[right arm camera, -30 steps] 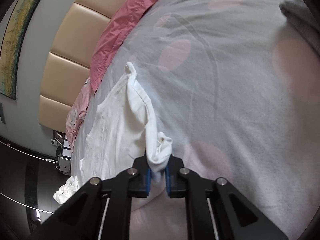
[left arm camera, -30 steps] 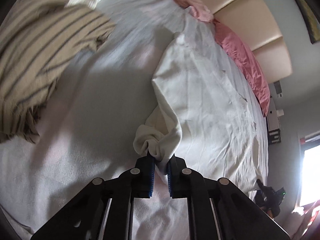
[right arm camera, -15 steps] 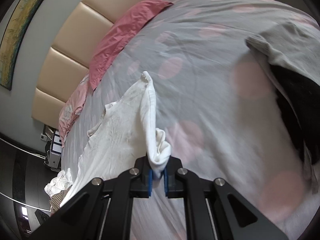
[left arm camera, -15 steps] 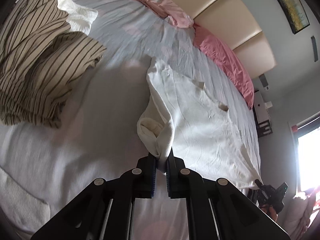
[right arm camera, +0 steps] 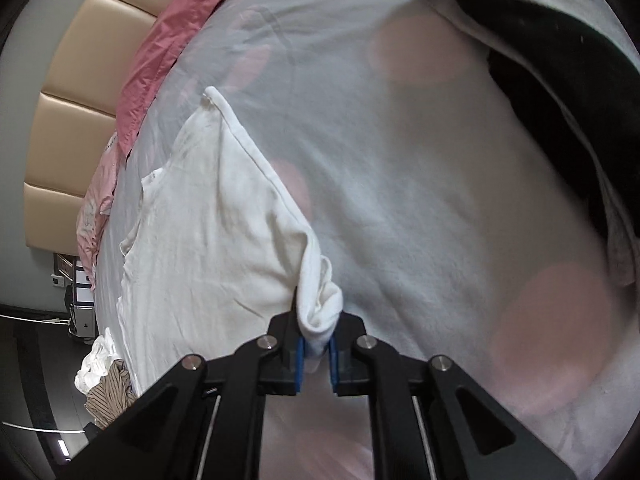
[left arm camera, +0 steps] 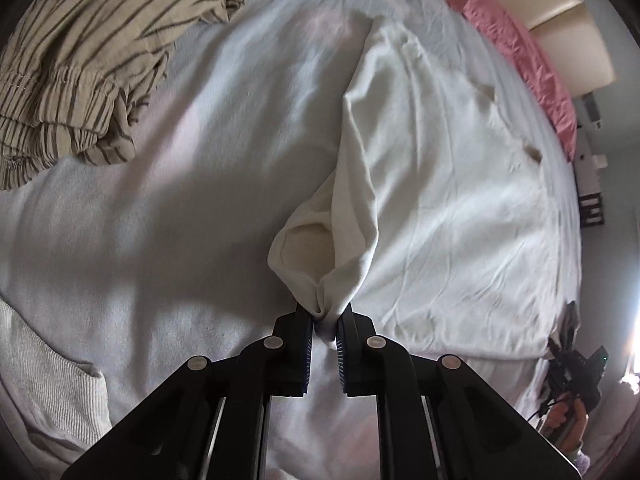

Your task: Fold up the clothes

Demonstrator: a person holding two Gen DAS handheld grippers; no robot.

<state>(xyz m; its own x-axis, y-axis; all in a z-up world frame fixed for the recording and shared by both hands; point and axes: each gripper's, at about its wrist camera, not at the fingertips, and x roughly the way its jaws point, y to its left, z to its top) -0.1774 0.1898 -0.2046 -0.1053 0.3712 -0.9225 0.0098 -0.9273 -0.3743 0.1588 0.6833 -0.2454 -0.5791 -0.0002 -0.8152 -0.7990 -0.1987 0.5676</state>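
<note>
Bedding in pale grey with faint pink dots (right arm camera: 420,184) fills both views and carries everything else. White garment (left arm camera: 440,184) lies spread flat on it, its far end toward the tan padded headboard (right arm camera: 68,120) and its near end bunched up at the two grippers. The left gripper (left arm camera: 325,322) pinches one near corner, the cloth rising in a hollow fold from the bedding into the blue pads; its jaws have just been opening a little, yet the fabric is still caught between them. The right gripper (right arm camera: 316,346) clamps the other near corner, a rolled lump of white cloth squeezed between its pads, its jaws also having just eased slightly. Between the garment and the headboard runs a row of pink pillows (right arm camera: 160,52), close to the garment's far edge. Beyond the garment's right side the bedding lies bare and open up to a dark garment with a grey one (right arm camera: 560,92) near the bed's edge. On the garment's left side, well apart across bare bedding, sits a crumpled beige striped garment (left arm camera: 92,60), and nearer the left gripper a ribbed cream cloth (left arm camera: 44,392) at the picture's rim.
</note>
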